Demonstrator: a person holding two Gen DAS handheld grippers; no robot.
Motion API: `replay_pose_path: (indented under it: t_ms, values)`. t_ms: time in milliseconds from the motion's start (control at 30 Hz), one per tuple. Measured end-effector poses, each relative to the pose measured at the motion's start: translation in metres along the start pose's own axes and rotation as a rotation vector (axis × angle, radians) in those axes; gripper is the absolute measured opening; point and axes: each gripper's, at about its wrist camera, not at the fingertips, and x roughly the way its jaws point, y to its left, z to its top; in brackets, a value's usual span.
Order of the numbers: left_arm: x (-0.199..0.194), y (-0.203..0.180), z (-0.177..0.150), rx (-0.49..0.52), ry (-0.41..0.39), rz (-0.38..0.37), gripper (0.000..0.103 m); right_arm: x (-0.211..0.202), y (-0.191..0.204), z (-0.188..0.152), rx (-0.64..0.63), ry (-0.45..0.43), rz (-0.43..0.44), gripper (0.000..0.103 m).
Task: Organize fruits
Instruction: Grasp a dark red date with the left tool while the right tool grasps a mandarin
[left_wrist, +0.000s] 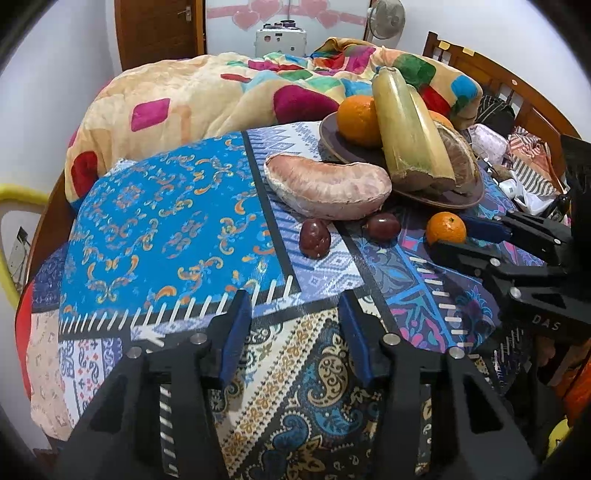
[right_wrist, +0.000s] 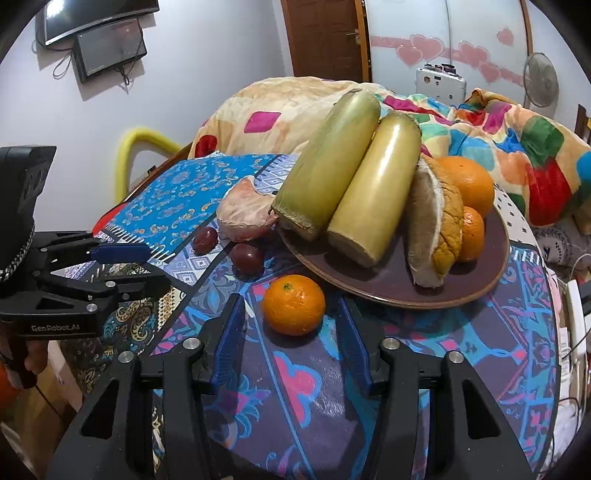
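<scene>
Left wrist view: left gripper (left_wrist: 293, 310) fingers spread wide, holding nothing; two dark red glossy dates (left_wrist: 314, 238) lie ahead, pale pink peeled pomelo wedge (left_wrist: 327, 186) beyond them.
Right wrist view: right gripper (right_wrist: 291, 323) fingers parted, empty; small round orange mandarin (right_wrist: 294, 304) sits just ahead between the tips, on the patterned desk cloth (right_wrist: 314, 398), near the brown oval plate (right_wrist: 495, 273).
Step advice: likely grasp the mandarin; centre it, close gently, lift clear of the rim.
</scene>
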Motion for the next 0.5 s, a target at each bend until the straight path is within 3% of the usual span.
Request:
replay_pose_path:
  t_ms: [67,500]
  values:
    - [0.003,-0.001,0.003,0.008,-0.003,-0.002,0.044,0.001,0.000,0.000,-0.009,0.000,-0.006,0.032]
    - [0.022,-0.012,0.029,0.047,-0.007,-0.010,0.029,-0.024,-0.012,-0.008,-0.007,-0.055,-0.020,0.031]
